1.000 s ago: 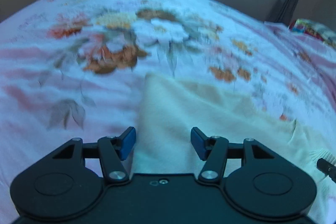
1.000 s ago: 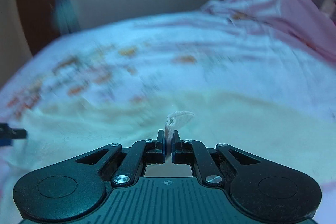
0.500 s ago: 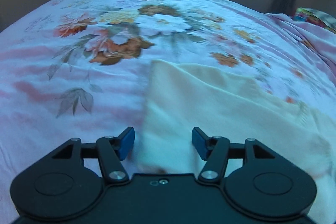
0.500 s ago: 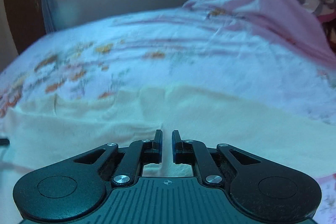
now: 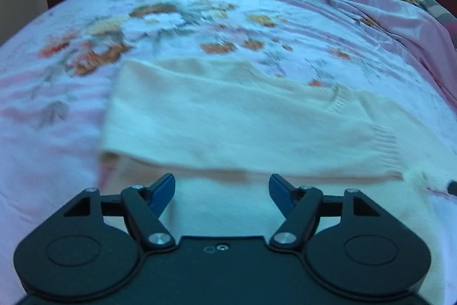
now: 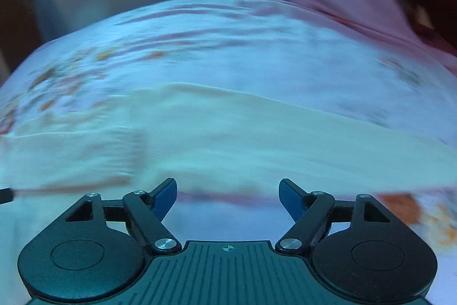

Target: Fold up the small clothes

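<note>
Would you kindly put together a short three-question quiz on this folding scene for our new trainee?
1. True or false: the right gripper is clamped on the cream sweater.
2. What lies under the sweater? A) a wooden table B) a floral bedsheet C) a tiled floor
3. Fill in: the left gripper holds ____ between its blue pads.

Key: 1 false, its jaws are opening with no cloth pinched; 2 B; 3 nothing, its jaws are opening too.

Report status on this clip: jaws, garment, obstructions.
Left gripper and right gripper: jaws opening, nothing between them. Cream knitted sweater lies folded over on floral bedsheet. Nothing in the way.
</note>
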Motion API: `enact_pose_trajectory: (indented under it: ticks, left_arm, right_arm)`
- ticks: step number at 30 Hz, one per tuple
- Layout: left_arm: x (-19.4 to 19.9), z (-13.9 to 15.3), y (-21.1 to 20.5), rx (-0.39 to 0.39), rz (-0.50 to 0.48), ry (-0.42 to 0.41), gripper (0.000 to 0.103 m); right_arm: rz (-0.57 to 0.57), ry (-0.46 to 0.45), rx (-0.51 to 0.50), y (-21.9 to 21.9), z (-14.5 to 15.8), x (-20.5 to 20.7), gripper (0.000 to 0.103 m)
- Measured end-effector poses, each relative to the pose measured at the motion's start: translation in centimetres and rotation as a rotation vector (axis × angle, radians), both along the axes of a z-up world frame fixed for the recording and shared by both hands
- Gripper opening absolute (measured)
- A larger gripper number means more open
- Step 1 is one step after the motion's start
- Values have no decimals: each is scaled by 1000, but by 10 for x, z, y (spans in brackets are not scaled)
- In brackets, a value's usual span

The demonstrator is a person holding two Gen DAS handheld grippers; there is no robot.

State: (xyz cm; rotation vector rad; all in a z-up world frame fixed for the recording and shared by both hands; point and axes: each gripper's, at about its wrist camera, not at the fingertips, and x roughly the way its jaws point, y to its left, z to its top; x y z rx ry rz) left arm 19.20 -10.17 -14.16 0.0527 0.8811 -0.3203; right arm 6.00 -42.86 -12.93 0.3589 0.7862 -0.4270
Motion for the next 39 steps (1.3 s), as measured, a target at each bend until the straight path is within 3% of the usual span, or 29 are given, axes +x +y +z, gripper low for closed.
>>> enact_pose_trajectory:
  ticks: [8,9,10,11,12,20,22,23,27,30,34,39]
  left_arm:
    - [-13,-15,-34,54,-19,-15,71]
    - [-11,-15,-36,69,-20,-21,71]
    - [-10,-16,-37,78,-18,-25,71]
    - [-7,-15,-37,82,-12,-27,70]
    - [-5,-14,-37,84,-5,-30,69]
    - [20,-10,-23,84,85,-40,69]
    - [24,-11,-21,87,86,-40,69]
    - [24,-11,-20,91,84,-44,69]
    - [25,-9,-18,81,76,-42,67]
    - [26,-3,-13,56,74,-41,67]
    - [26,8,1,33,74,-52,67]
    - [27,21,29,10,96,-65,67]
  right_arm:
    - [-334,-3,188,-125,-16,-83,78]
    - [-368,-4,197,-136,-19,-89,74]
    - [-394,-3,205,-146,-21,-93,67]
    - [-418,-3,214,-155,-23,-95,54]
    - [-437,-7,220,-163,-24,-97,51]
    - [-566,-69,264,-208,-30,-97,50]
    - [-595,-72,249,-212,-29,-95,27]
    - [-598,-79,245,-211,-28,-94,4]
    - [-561,-106,174,-196,-14,-87,3]
    - [-443,-151,102,-166,11,-63,3]
    - [-234,-244,93,-99,42,-7,3]
    - [44,-312,168,14,60,71,3]
